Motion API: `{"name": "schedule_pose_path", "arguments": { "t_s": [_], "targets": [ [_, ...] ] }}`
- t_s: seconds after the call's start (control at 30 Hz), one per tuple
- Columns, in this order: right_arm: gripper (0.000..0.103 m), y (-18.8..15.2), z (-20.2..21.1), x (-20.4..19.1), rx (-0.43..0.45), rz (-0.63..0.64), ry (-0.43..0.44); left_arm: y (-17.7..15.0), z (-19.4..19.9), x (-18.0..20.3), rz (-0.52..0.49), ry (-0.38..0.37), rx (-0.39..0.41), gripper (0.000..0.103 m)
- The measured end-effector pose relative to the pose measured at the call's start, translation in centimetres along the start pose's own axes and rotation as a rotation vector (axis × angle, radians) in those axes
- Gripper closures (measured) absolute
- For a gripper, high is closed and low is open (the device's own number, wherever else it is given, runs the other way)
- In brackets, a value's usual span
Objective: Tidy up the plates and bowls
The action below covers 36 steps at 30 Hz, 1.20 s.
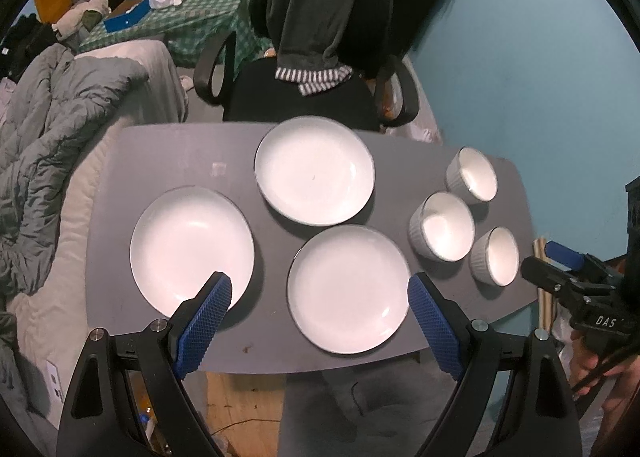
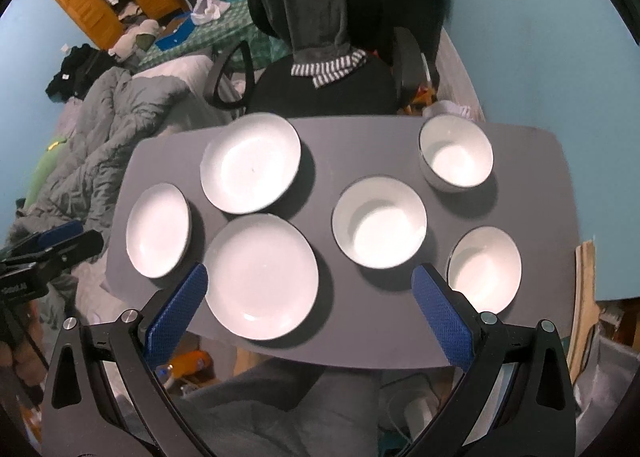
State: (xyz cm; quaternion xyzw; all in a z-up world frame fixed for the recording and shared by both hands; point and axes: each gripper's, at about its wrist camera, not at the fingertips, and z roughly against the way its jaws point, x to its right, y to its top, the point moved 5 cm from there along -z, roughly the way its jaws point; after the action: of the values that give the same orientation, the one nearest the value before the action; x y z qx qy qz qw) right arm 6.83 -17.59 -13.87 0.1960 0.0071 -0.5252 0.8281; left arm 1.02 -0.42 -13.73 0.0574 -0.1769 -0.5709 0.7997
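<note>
Three white plates lie on the grey table [image 1: 180, 145]: one at the left [image 1: 192, 249], one at the far middle [image 1: 315, 171], one at the near middle [image 1: 348, 289]. Three white ribbed bowls stand apart at the right: far [image 1: 474, 175], middle [image 1: 444, 227], near [image 1: 496, 257]. My left gripper [image 1: 320, 289] hovers open above the near edge, holding nothing. In the right wrist view the plates [image 2: 261, 277] sit to the left and the bowls [image 2: 379, 223] to the right. My right gripper [image 2: 310, 277] hangs open and holds nothing.
A black office chair [image 1: 312, 97] draped with dark clothes stands behind the table. A bed with a grey duvet [image 1: 60, 129] lies at the left. The teal wall [image 1: 520, 77] and wooden slats [image 1: 542, 281] are close on the right.
</note>
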Motion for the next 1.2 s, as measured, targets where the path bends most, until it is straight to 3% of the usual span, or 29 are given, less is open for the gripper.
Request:
{"name": "schedule_pose_path", "arguments": {
  "t_s": [0.43, 0.77, 1.2],
  "targets": [
    [0.002, -3.7, -4.6, 1.9, -0.094, -0.037, -0.001, -2.4, -4.7, -1.4, -0.036, 0.025, -0.055, 0.012],
    [0.002, -5.9, -9.1, 2.7, -0.145, 0.042, -0.06, -4.0, -8.9, -2.3, -0.028, 0.012, -0.1, 0.012],
    [0.002, -7.0, -13.2, 3.9, -0.23, 0.016, 0.001, -5.6, -14.1, -2.8, -0.009, 0.027, -0.167, 0.012]
  ]
}}
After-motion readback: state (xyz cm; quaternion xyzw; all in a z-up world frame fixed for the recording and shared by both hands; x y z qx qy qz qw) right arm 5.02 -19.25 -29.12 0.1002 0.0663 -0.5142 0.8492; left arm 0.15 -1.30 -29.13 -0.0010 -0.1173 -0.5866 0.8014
